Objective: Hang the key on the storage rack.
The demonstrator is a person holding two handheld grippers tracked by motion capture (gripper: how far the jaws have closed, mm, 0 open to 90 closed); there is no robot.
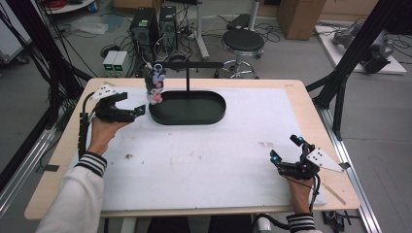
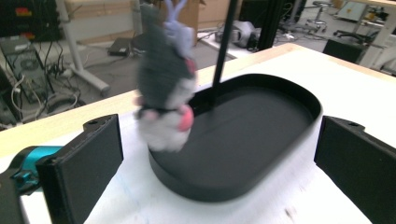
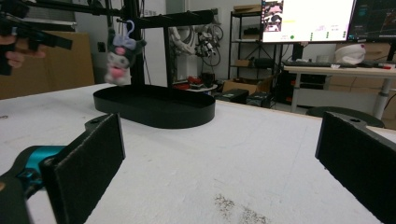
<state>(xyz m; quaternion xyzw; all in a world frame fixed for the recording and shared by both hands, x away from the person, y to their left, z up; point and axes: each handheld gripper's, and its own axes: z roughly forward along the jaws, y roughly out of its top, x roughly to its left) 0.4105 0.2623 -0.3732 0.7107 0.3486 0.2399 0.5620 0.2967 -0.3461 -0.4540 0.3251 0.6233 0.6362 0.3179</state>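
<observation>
A grey, white and pink plush toy (image 1: 155,85) hangs by a loop from the crossbar of a black stand (image 1: 187,64), over the left end of the stand's black oval tray (image 1: 218,104). My left gripper (image 1: 132,104) is just left of the tray, open, with nothing between its pads. In the left gripper view the blurred plush toy (image 2: 166,93) hangs ahead of the open left gripper (image 2: 219,154), above the tray's rim (image 2: 205,191). My right gripper (image 1: 286,149) rests open near the table's front right. In the right gripper view, plush toy (image 3: 116,58) and tray (image 3: 154,109) lie far beyond the right gripper (image 3: 219,158).
A white mat (image 1: 204,155) with small dark smudges covers most of the wooden table (image 1: 63,160). Beyond the far edge stand a black stool (image 1: 243,43), computer towers (image 1: 155,26) and cables. Black frame poles (image 1: 340,87) rise at both sides.
</observation>
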